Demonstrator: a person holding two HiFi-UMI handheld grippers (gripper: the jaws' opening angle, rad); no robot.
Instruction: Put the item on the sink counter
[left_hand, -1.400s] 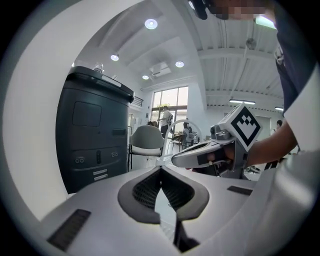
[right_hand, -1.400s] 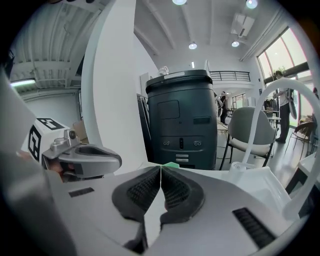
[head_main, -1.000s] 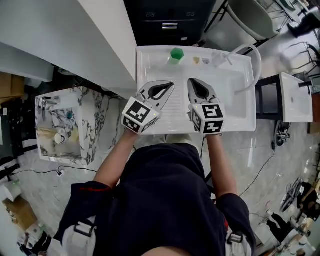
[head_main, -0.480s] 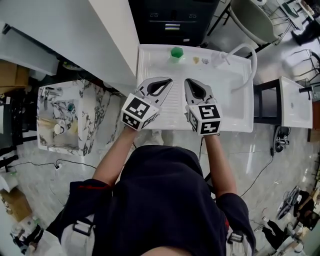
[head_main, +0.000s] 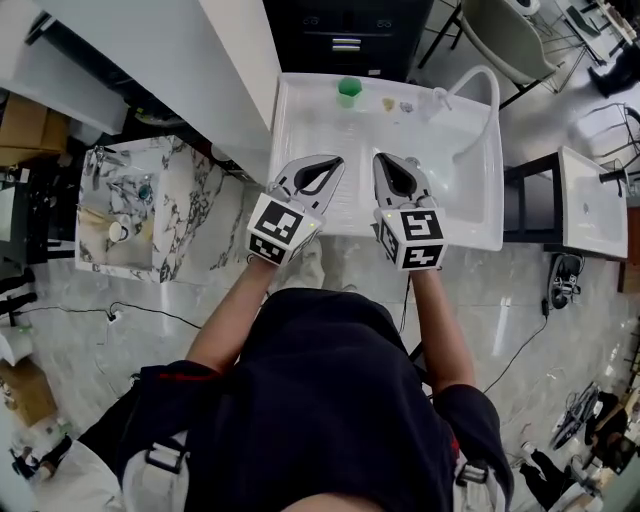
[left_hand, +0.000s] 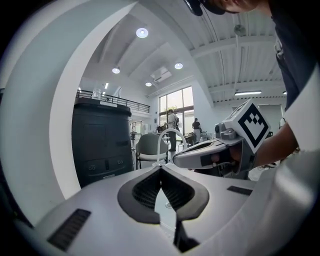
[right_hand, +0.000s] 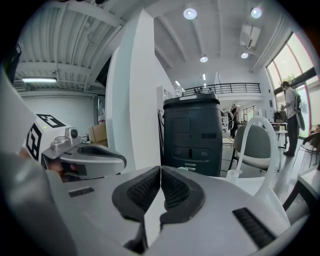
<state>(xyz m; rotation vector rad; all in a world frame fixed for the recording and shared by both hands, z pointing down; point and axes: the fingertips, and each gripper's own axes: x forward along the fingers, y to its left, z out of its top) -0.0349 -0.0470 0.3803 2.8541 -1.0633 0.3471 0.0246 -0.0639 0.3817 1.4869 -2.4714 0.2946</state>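
Left hand-held gripper (head_main: 338, 163), right hand-held gripper (head_main: 386, 160): shut, farther from cup (head_main: 348, 90).

head view: two tiny items (head_main: 396, 105) beside the green cup (head_main: 348, 90) on the back rim of the sink (head_main: 455, 190) are too small to name. the sink's near part lies hidden under the left gripper (head_main: 336, 161) and right gripper (head_main: 381, 158). clutter on the marble stand (head_main: 200, 230) is too small to tell. the top edge cuts off the dark cabinet (head_main: 345, 35) and the chair (head_main: 500, 35); the bottom edge cuts off the person (head_main: 340, 400). left gripper view: the gripper's own body hides most of the sink below a curved hose (left_hand: 159, 146).
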